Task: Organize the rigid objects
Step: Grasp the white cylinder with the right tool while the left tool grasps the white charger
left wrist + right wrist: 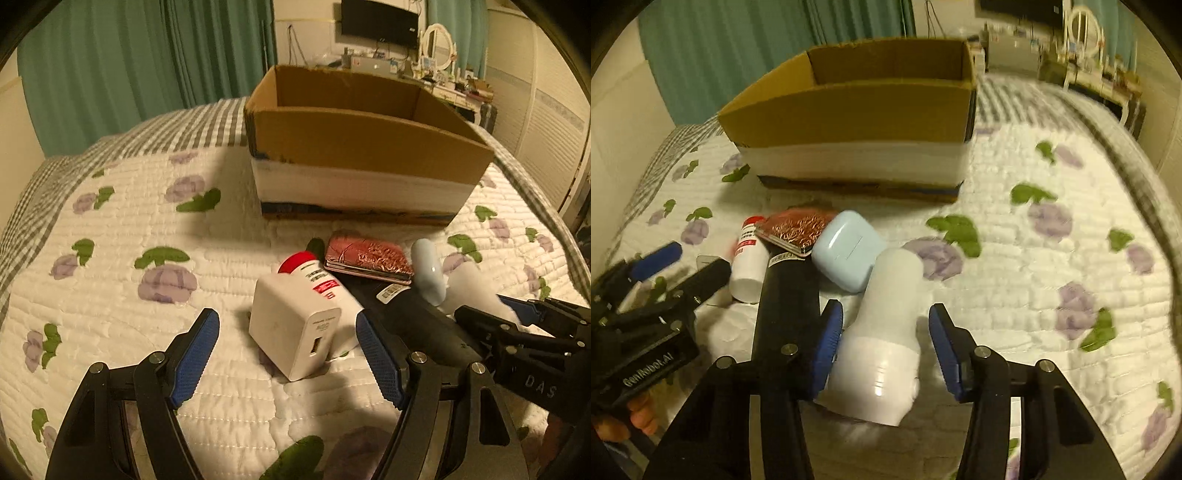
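A pile of small objects lies on the quilted bed in front of an open cardboard box (365,147) (857,110). My left gripper (288,354) is open, its fingers either side of a white charger cube (291,332). Behind the cube lie a white bottle with a red cap (314,273) (750,258), a red patterned wallet (369,256) (798,229), a black bar (417,325) (790,295) and a pale blue earbud case (428,269) (847,251). My right gripper (886,347) is open around a white roll-on bottle (882,354), apart from it on the right side.
The bed's quilt (147,258) has purple flowers and a grey checked border. Green curtains (110,62) hang behind. A dresser with a mirror (437,44) and a wall screen stand at the far right. The other gripper shows at each view's edge (524,332) (653,295).
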`<state>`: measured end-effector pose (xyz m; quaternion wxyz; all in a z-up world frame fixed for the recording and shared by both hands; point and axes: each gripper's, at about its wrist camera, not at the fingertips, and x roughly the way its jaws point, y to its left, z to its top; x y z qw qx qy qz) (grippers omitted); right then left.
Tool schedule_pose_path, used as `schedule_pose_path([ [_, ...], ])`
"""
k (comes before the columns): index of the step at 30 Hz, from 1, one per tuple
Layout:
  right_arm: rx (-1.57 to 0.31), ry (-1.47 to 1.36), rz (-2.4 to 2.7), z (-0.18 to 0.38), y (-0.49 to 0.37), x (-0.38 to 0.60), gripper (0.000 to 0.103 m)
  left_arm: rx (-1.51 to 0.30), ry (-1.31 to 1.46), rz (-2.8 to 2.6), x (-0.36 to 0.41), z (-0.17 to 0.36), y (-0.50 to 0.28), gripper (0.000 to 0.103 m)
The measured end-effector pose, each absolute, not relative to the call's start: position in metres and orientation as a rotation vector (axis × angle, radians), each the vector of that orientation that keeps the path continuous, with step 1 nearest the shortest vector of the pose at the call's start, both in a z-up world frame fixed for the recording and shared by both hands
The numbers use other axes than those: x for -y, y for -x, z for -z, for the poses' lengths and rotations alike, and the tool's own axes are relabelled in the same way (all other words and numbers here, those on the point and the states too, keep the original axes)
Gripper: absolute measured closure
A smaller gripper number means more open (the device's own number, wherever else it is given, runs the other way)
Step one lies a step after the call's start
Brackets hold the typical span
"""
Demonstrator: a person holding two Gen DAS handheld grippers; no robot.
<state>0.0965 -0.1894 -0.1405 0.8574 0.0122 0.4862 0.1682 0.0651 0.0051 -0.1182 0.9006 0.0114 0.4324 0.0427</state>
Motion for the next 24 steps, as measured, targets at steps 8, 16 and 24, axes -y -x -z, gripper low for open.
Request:
schedule_pose_path([
  [8, -1.009, -0.016, -0.382, 0.143, -0.100, 0.193, 0.060, -0.947, -0.029, -0.055, -0.002, 0.123, -0.073, 0.026],
  [16, -0.973, 0.063, -0.368, 0.135, -0.093, 0.188, 0.060, -0.971, -0.048, -0.113, -0.019, 0.122, -0.072, 0.030],
  [24, -0.993, 0.055, -0.352, 0.140, -0.095, 0.186, 0.060, -1.024, 0.055, -0.108, -0.030, 0.134, -0.078, 0.068],
])
